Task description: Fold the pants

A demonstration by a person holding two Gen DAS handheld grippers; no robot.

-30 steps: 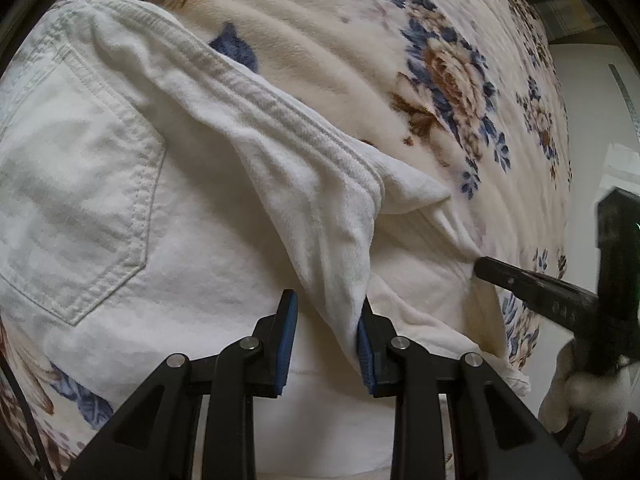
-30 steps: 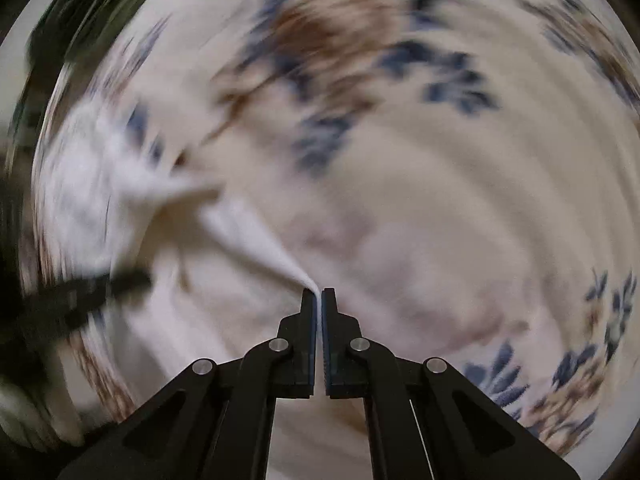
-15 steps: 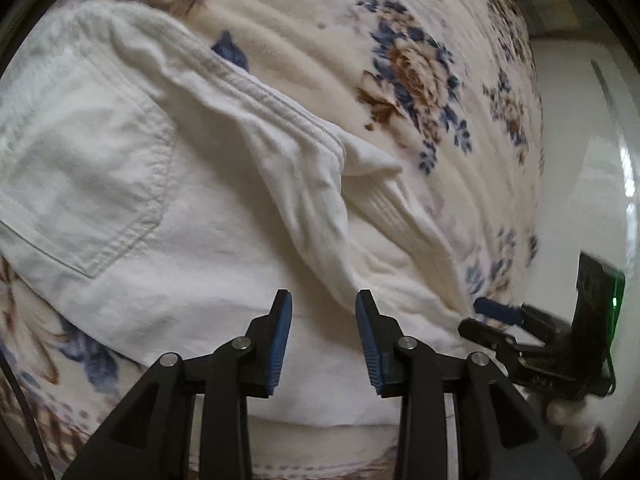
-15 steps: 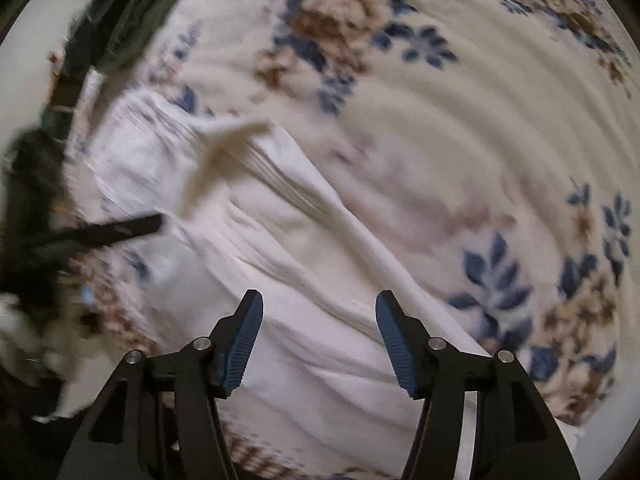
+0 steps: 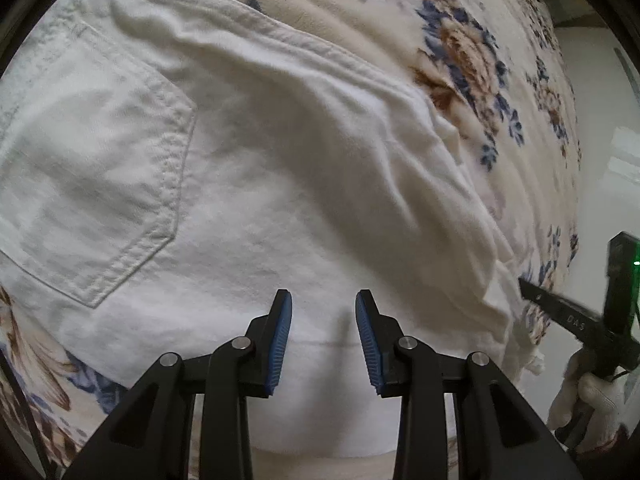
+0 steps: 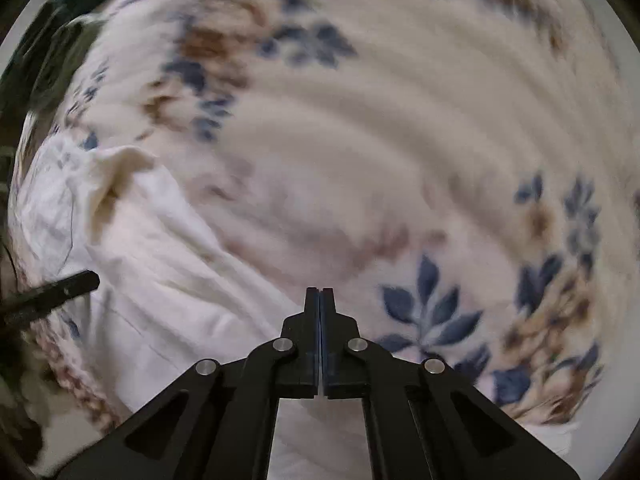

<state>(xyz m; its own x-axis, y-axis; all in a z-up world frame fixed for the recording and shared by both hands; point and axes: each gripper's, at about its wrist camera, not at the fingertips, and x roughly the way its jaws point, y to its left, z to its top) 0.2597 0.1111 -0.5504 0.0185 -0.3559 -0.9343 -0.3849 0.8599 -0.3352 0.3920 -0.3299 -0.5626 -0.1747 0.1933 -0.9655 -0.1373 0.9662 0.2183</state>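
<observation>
Pointing steeply down, your left gripper (image 5: 323, 304) stands parted over the white pants (image 5: 280, 184), its blue pads (image 5: 281, 340) clear of the cloth and grasping nothing. The pants lie folded on the floral blanket (image 5: 472, 52), filling the field ahead of that tool. Their back pocket (image 5: 92, 184) sits ahead and to the left of the fingers; the thick folded edge runs diagonally from far left to near right, which gives the long axis in this view. Your right gripper (image 6: 320, 292) has just snapped closed and is now clenched with no cloth between its jaws. The pants lie to its left; the blanket lies ahead and right. Right-wrist view is blurred, so finer detail cannot be confirmed.
</observation>
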